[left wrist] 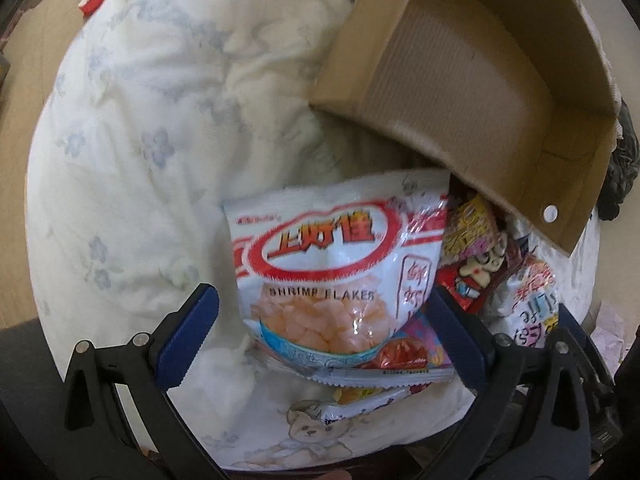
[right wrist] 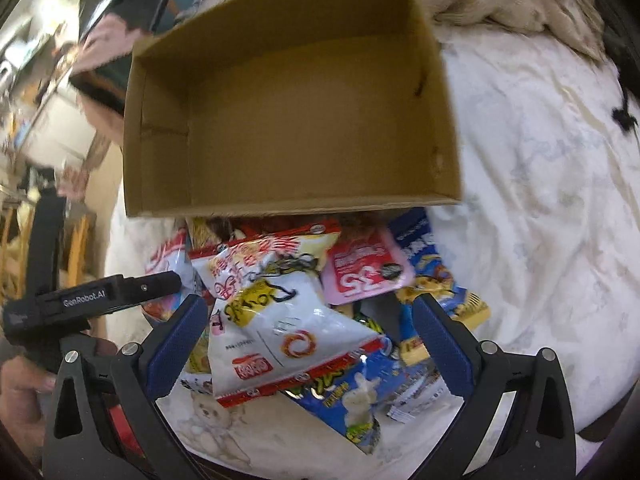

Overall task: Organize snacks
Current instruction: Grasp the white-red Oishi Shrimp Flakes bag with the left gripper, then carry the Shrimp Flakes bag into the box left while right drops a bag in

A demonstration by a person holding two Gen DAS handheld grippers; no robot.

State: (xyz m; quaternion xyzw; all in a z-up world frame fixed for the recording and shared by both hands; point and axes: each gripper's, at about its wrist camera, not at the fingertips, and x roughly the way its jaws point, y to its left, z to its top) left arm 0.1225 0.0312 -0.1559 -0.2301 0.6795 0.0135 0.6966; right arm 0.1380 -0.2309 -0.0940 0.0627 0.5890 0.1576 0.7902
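Left gripper (left wrist: 320,320): spread wide, nothing held.
Right gripper (right wrist: 310,340): spread wide, nothing held.
Snack packets (right wrist: 296,320): heaped on the quilt (right wrist: 540,200).
Cardboard box (right wrist: 292,120): tipped against the heap's far edge.

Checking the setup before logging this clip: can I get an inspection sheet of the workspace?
Surface: white floral bedding, rumpled.
Job's things: empty cardboard box; snack packets heaped at its open side, shrimp flakes bag on top in the left view.
Clutter: dark fabric beyond the box.
Grippers: left hand-held gripper open around the shrimp flakes bag; right hand-held gripper open over the heap.
Cables: nothing seen.
Surroundings: blurred furniture at left.
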